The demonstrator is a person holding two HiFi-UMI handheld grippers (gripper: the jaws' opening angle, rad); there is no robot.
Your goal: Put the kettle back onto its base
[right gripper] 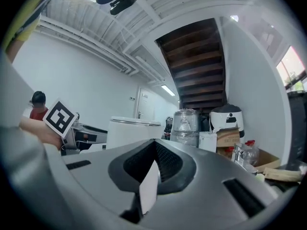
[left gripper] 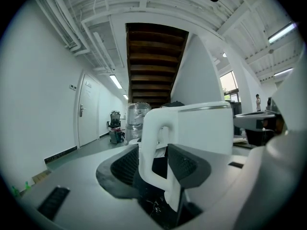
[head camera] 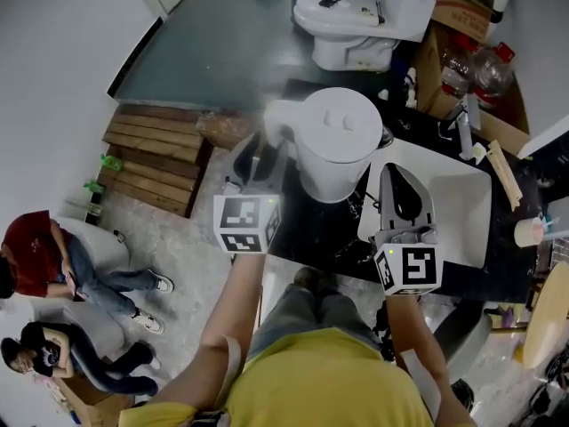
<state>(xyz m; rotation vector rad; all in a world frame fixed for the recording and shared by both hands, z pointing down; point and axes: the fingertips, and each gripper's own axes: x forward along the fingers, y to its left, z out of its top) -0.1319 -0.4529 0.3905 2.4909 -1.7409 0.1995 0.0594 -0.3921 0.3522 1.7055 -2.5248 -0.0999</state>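
A white kettle point(head camera: 333, 140) stands upright on the black counter point(head camera: 311, 238); I cannot make out its base beneath it. My left gripper point(head camera: 265, 154) is at the kettle's left side. In the left gripper view the white loop handle point(left gripper: 151, 147) stands between the jaws of the left gripper point(left gripper: 153, 158). The ribbed pads point(left gripper: 123, 166) stand off it on both sides, so this gripper is open. To the right of the kettle my right gripper point(head camera: 404, 185) hovers over a white basin. Its jaws meet in a point in the right gripper point(right gripper: 154, 150) view, and the kettle point(right gripper: 132, 131) shows beyond at the left.
A white basin point(head camera: 458, 207) lies on the counter at the right, with a paper cup point(head camera: 531, 231) past it. Boxes, plastic bottles point(head camera: 480, 65) and a white appliance point(head camera: 342, 16) crowd the back. A wooden pallet point(head camera: 156, 163) and two seated people point(head camera: 53, 265) are on the floor at the left.
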